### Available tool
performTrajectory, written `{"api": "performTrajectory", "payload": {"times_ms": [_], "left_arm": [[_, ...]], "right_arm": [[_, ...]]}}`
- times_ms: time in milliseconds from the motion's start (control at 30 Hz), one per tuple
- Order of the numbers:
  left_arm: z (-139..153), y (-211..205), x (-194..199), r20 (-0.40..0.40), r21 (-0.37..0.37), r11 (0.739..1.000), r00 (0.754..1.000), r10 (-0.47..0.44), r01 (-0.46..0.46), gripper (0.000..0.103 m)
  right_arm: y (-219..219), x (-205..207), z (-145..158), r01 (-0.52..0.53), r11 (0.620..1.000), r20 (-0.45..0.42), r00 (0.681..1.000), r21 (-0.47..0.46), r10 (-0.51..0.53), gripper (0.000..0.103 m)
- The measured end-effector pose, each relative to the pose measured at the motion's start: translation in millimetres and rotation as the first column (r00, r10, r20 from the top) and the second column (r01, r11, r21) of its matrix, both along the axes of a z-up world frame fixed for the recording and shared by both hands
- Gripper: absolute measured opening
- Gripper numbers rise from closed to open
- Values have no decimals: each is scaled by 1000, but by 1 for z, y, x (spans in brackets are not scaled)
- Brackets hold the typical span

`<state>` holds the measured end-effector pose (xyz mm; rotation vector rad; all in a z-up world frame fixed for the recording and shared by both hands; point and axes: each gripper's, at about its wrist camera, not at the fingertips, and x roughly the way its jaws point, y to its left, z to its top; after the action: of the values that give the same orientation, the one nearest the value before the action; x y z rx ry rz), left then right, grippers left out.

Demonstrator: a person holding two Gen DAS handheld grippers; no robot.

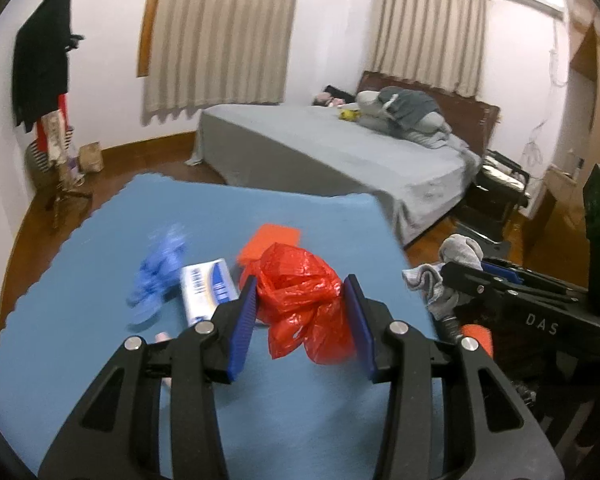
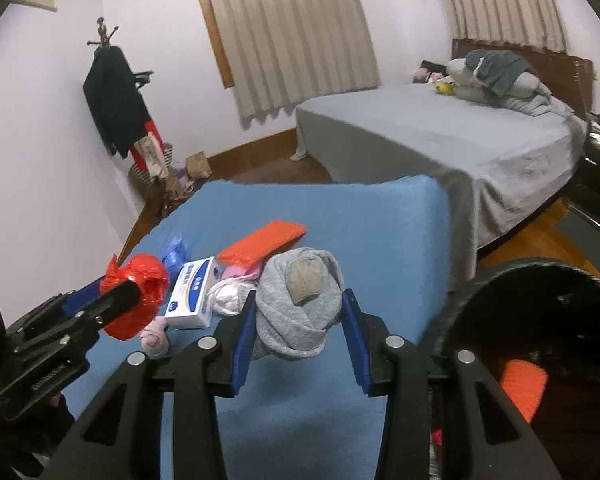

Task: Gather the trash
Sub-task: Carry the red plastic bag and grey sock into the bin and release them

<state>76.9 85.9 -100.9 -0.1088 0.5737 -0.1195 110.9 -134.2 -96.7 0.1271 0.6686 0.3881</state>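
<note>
the left gripper grips a crumpled red plastic bag, its blue pads pressed on either side of the bag, which is held clear of the blue table cover. in the right wrist view the same bag bulges from that gripper at the left edge. the right gripper is clamped on a rolled grey sock, one blue pad against each side, the sock lifted above the cover. just to the right of it stands a black bin with its mouth open; something orange lies inside.

a little further along the cover lie a small pink bundle, a white and blue box and a white wad just beside the box. past the box sits a blue crumpled wrapper, blurred in the left wrist view. an orange ridged pad lies behind these, one end resting on something pink.

beyond the table's far edge a bed with a grey sheet holds grey pillows and clothes at the headboard. in the corner a coat stand carries a black garment. beige curtains hang on the far wall.
</note>
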Motion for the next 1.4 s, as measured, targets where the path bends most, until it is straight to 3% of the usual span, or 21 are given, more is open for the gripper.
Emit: {"api": "performTrajectory", "payload": {"times_ms": [300, 700, 1300, 1400], "left_arm": [[6, -62, 7, 16, -32, 991, 991, -130, 131, 42], [-6, -137, 18, 0, -38, 955, 956, -294, 294, 42], [-24, -239, 38, -46, -38, 874, 873, -486, 484, 42], [-28, -249, 38, -59, -45, 861, 859, -509, 507, 48]], "right_arm": [[-52, -18, 13, 103, 995, 28, 994, -17, -103, 41], [-130, -35, 0, 288, 955, 1, 957, -65, -289, 41], [-213, -56, -23, 451, 889, -22, 891, -78, -454, 44], [-221, -58, -22, 470, 879, -20, 881, -79, -473, 51]]}}
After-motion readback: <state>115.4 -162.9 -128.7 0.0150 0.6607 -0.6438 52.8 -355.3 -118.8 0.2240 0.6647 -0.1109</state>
